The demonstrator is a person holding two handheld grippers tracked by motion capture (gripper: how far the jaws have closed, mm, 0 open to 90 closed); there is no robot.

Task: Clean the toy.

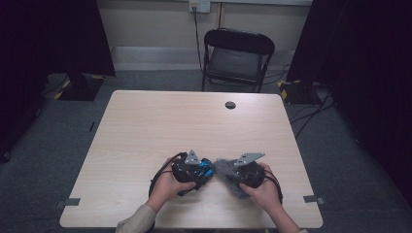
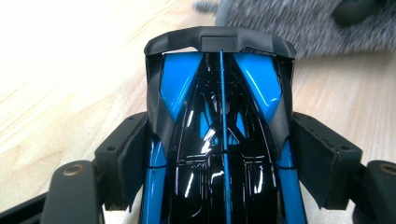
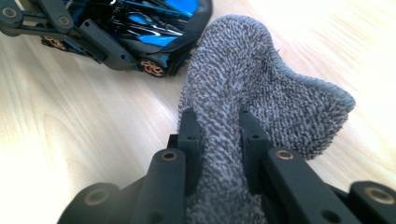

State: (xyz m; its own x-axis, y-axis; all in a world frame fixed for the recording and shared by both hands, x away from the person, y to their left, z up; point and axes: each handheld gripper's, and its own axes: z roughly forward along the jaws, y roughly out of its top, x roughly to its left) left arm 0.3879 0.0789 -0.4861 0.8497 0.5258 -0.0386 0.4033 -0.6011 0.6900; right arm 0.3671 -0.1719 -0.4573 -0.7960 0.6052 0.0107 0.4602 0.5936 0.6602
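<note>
A blue and black toy car [image 2: 219, 130] lies between the jaws of my left gripper [image 2: 219, 156], whose pads [image 2: 133, 154] press on both its sides. In the high view the car [image 1: 205, 169] sits low over the table near the front edge, with the left gripper [image 1: 200, 172] around it. My right gripper [image 3: 218, 135] is shut on a grey fuzzy cloth [image 3: 266, 79] that bunches up between its fingers. The cloth [image 1: 224, 171] hangs just right of the car, close to its end, under the right gripper [image 1: 234, 175]. From the right gripper view the car [image 3: 144, 21] lies at the upper left.
A light wooden table [image 1: 194, 121] with a round cable hole [image 1: 230, 105] near its far edge. A black folding chair [image 1: 236, 58] stands behind the table. Dark curtains flank both sides.
</note>
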